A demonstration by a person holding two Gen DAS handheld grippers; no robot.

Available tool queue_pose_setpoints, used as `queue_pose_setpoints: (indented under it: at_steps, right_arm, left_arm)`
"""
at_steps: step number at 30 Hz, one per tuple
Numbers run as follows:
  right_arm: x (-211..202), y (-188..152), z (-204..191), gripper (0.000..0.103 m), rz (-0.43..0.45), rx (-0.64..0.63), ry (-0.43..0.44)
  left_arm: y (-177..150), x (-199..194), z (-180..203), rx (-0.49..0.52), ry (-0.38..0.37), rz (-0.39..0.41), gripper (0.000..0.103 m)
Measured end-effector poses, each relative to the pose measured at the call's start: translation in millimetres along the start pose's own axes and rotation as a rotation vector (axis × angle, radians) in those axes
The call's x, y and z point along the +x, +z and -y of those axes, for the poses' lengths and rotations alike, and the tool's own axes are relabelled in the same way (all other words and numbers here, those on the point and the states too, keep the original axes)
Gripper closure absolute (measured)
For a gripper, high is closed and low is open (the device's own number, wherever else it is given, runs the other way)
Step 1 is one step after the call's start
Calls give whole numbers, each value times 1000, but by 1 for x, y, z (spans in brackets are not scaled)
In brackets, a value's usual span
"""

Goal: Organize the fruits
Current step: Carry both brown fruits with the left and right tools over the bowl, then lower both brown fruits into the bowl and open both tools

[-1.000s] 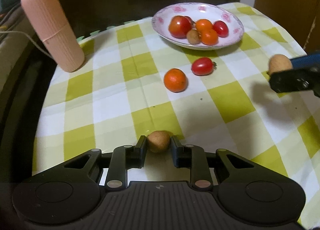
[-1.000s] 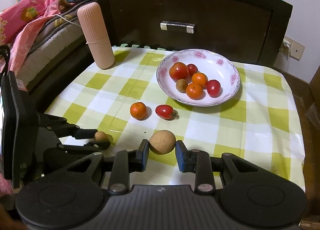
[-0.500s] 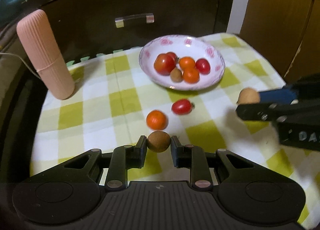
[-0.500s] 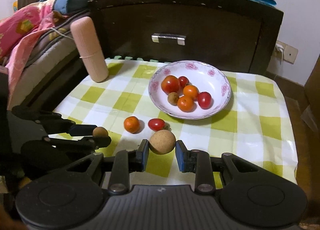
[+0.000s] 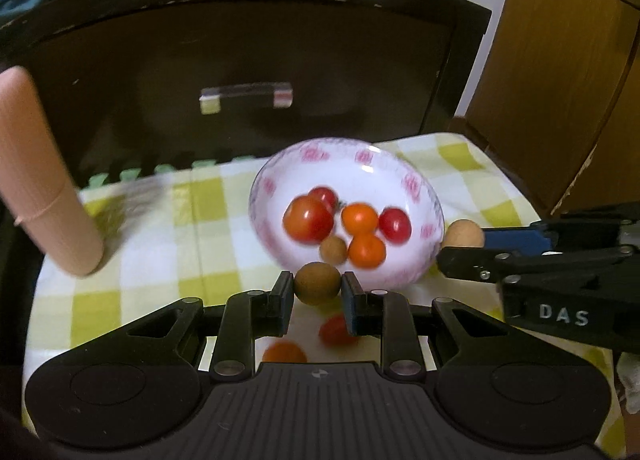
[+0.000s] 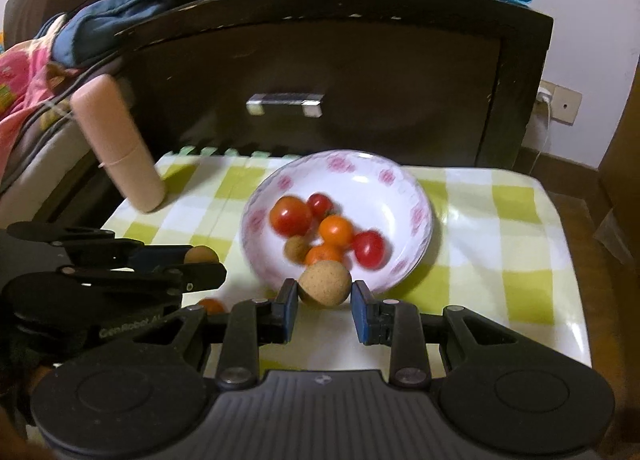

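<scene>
My left gripper [image 5: 317, 289] is shut on a small brown round fruit [image 5: 317, 283] and holds it at the near rim of the white floral bowl [image 5: 352, 158]. My right gripper [image 6: 325, 295] holds a larger tan round fruit [image 6: 325, 283] at the bowl's [image 6: 416, 200] near rim; there is a gap between the fruit and the right finger. The bowl holds several red and orange tomatoes and one brown fruit [image 6: 295, 249]. A red tomato [image 5: 333, 329] and an orange one [image 5: 285, 352] lie on the checked cloth under my left gripper.
A pink ribbed cylinder [image 5: 44, 196] stands at the table's back left. A dark wooden drawer cabinet [image 6: 320, 72] rises right behind the table. Bedding [image 6: 24, 76] lies to the left. A wooden door [image 5: 560, 72] is at the right.
Both grippers have risen and moved forward with their fruits, from over the loose tomatoes to the bowl's near rim. The right gripper's fingers have spread a little.
</scene>
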State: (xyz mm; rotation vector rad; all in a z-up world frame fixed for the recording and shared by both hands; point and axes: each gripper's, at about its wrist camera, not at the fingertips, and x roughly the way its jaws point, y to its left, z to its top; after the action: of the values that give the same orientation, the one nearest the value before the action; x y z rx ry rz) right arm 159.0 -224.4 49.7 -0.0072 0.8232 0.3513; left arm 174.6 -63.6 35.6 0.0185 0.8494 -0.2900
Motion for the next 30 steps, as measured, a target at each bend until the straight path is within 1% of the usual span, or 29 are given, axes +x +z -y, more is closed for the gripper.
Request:
queue_pose_setpoints:
  at_steps: [5, 10, 17, 22, 30]
  right_arm:
    - [19, 9, 9, 75, -8, 3, -5]
    - [37, 8, 11, 75, -38, -16, -7]
    - [50, 6, 8, 75, -51, -45, -1]
    - [60, 5, 9, 75, -62, -49, -5]
    - [75, 5, 14, 75, -71, -41, -12]
  left_arm:
    - [11, 21, 5, 21, -5, -5, 70]
    - [12, 38, 4, 23, -3, -26, 70]
    - [13, 48, 0, 23, 10, -34, 70]
    - [12, 56, -4, 20, 11, -49, 70]
    - [15, 64, -7, 14, 10, -52, 71]
